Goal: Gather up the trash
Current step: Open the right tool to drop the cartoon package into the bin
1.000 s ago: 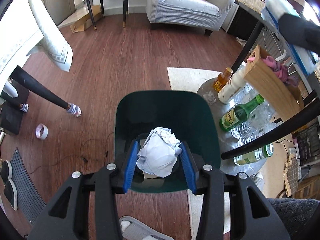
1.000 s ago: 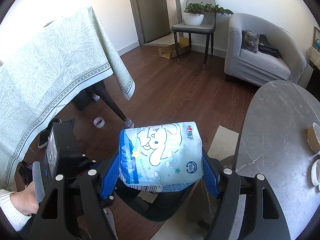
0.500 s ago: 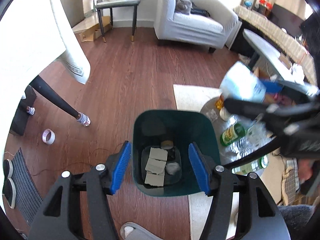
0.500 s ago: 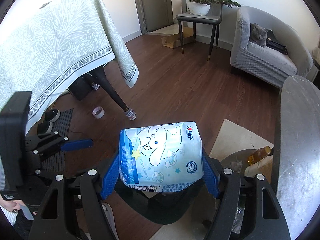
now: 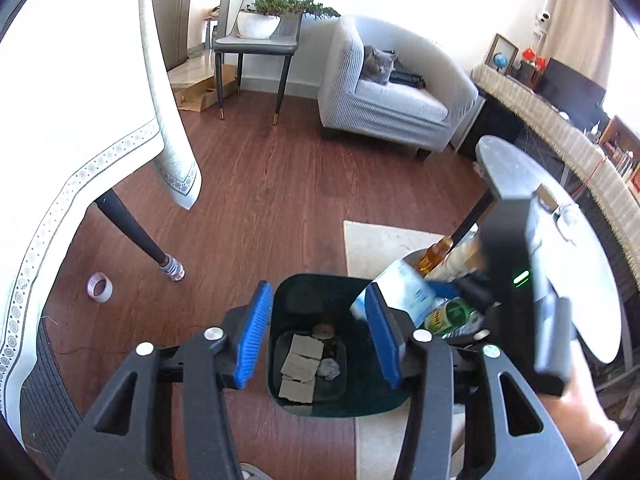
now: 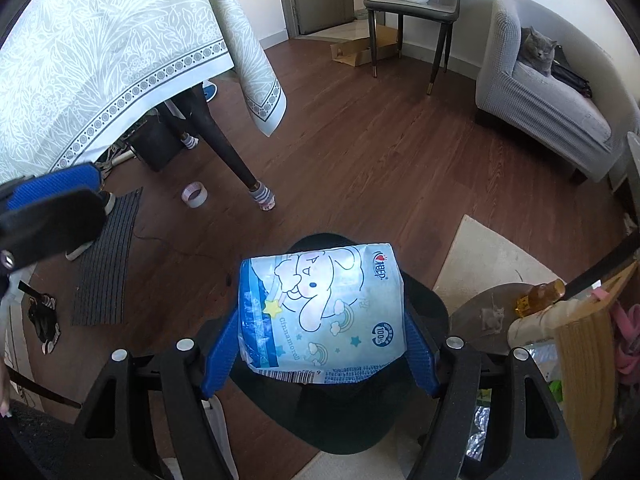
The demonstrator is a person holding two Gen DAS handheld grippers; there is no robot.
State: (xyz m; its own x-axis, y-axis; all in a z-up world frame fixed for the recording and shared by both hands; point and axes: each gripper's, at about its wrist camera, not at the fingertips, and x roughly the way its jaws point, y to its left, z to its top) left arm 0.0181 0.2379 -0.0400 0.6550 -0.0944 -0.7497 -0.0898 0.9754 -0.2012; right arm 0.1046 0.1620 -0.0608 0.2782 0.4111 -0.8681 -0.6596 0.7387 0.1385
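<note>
A dark green bin (image 5: 340,410) stands on the floor under my left gripper (image 5: 318,300). Its blue pads are apart and closing, with nothing between them. Flat cardboard pieces (image 5: 300,364) and a crumpled paper ball (image 5: 329,369) lie on the bin's bottom. My right gripper (image 6: 324,320) is shut on a light blue tissue pack (image 6: 320,312) with a cartoon dog, held just above the bin's rim (image 6: 426,308). In the left wrist view the pack (image 5: 404,286) shows at the bin's right edge. The left gripper's finger (image 6: 52,196) shows at the left of the right wrist view.
A tape roll (image 5: 99,287) lies by a sock-capped table leg (image 5: 170,268) under a hanging tablecloth. Bottles (image 5: 436,252) crowd a low round table right of the bin, beside a wooden box (image 6: 584,360). A cat (image 5: 380,66) sits in the far armchair.
My left gripper let the crumpled paper fall into the bin, then rose and its jaws narrowed. My right gripper came down and over the bin with the tissue pack.
</note>
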